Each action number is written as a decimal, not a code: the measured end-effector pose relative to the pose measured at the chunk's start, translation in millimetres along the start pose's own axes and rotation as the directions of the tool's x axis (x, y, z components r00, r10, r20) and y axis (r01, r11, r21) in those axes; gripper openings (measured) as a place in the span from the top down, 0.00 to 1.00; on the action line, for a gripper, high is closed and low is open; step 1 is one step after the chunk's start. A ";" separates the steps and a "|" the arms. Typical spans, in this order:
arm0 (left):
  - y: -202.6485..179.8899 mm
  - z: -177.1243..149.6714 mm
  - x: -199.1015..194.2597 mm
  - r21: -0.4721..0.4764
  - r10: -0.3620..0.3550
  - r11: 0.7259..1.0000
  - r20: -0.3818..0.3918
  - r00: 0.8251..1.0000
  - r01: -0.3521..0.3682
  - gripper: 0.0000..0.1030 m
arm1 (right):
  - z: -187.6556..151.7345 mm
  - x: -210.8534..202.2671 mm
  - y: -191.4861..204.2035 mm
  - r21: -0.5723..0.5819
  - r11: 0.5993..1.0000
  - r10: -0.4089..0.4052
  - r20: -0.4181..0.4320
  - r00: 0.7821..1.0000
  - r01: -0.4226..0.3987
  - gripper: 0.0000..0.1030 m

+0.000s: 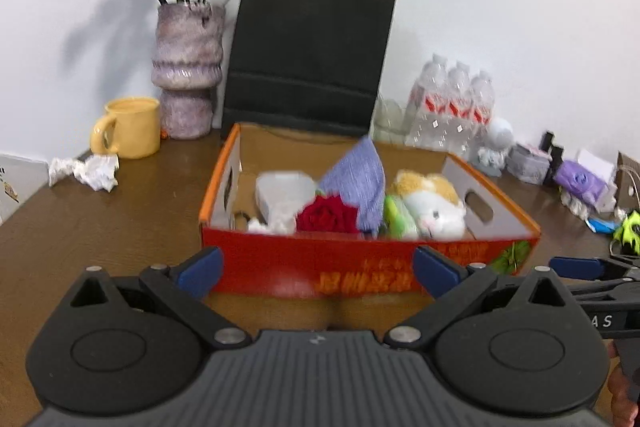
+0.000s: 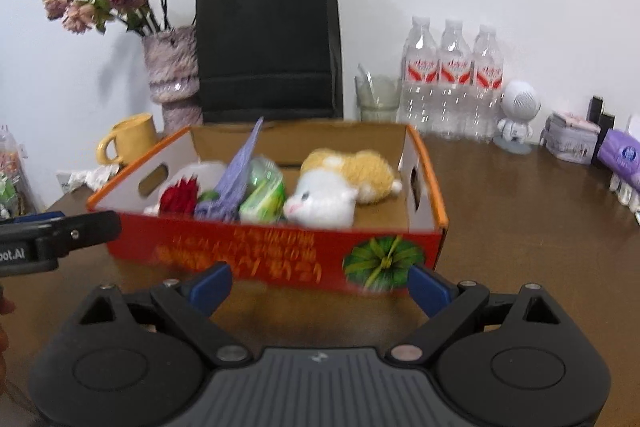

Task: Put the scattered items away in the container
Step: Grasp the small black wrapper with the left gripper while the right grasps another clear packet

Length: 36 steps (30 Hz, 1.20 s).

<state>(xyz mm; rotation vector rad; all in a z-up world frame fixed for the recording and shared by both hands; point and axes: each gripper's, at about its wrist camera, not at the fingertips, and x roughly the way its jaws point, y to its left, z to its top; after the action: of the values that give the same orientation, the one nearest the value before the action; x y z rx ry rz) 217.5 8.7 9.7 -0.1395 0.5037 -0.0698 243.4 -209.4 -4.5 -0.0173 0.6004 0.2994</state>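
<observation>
**Box filled, both hand-held grippers released**

Red cardboard box (image 1: 320, 259) with orange rim, resting on the brown wooden surface (image 1: 120, 219), just beyond both tools. Inside the box, from left to right in the left wrist view: a white plastic item (image 1: 282, 193), a red fabric rose (image 1: 328, 215), a lilac-blue knitted cloth (image 1: 360, 179) standing on edge, a green packet (image 1: 396, 219), and a white-and-tan plush toy (image 1: 430, 205) lying on its side. Same contents seen from the right wrist view, with the plush toy nearest the right end wall and bare cardboard floor beside it.

Left hand-held gripper (image 1: 316, 271) low over the surface, blue-padded fingers spread wide, nothing between them, close to the box's near wall but apart from it. Right hand-held gripper (image 2: 320, 285) likewise spread and empty, facing the near wall by the printed green leaf mark. Each tool visible at the edge of the other's view.

Still outside the box: crumpled white paper (image 1: 86, 171) near a yellow mug (image 1: 132, 127) at the left. Behind the box, against the white wall: a mottled vase of dried roses (image 1: 186, 71), a black paper bag (image 1: 308, 51), a pack of water bottles (image 2: 452, 83), a small white figurine (image 2: 516, 115).
</observation>
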 end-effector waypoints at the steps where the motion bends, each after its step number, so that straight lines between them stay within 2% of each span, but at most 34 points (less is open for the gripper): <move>1: -0.1 -3.0 3.0 0.002 -0.003 1.000 -0.020 1.000 0.003 0.00 | -3.9 2.5 1.4 -0.004 1.000 0.001 -0.014 1.000 -0.001 0.08; 5: -0.5 -10.7 15.8 0.014 -0.010 1.000 -0.077 0.997 0.011 0.01 | -12.5 12.6 3.2 -0.015 1.000 -0.005 -0.051 0.999 0.004 0.08; 8: -0.1 -16.7 25.0 0.032 0.010 0.999 -0.105 0.994 -0.007 0.03 | -15.6 19.0 0.4 -0.002 1.000 -0.008 -0.069 0.998 0.008 0.08; 14: -0.3 -23.5 34.9 0.059 0.036 0.998 -0.145 0.989 -0.028 0.13 | -19.1 30.2 -5.7 0.018 1.000 -0.020 -0.103 0.994 0.022 0.08; 20: -6.0 -27.5 42.2 0.088 0.042 0.996 -0.180 0.983 -0.026 0.34 | -20.1 32.2 -5.2 0.015 1.000 -0.025 -0.107 0.994 0.027 0.08; 23: -6.9 -27.5 43.2 0.095 0.049 0.995 -0.179 0.983 -0.032 0.51 | -20.2 32.5 -3.3 0.007 1.000 -0.024 -0.106 0.994 0.025 0.08; 25: -9.1 -27.9 43.1 0.115 0.051 0.993 -0.177 0.983 -0.030 0.72 | -20.1 33.6 -2.5 0.003 1.000 -0.024 -0.109 0.994 0.024 0.08; 27: -11.7 -28.9 42.1 0.144 0.050 0.989 -0.174 0.983 -0.025 0.87 | -20.4 33.7 -1.9 0.000 1.000 -0.023 -0.110 0.994 0.023 0.08; 36: 0.7 -23.6 34.5 0.094 0.021 0.996 -0.143 0.990 -0.008 0.96 | -21.3 32.6 1.1 -0.010 1.000 -0.004 -0.106 0.994 0.003 0.08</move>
<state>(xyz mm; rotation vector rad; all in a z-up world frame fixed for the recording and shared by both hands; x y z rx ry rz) 236.2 3.2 -27.3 -0.0390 0.6443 -0.0897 256.8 -201.7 -40.2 -0.0442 0.7040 0.2997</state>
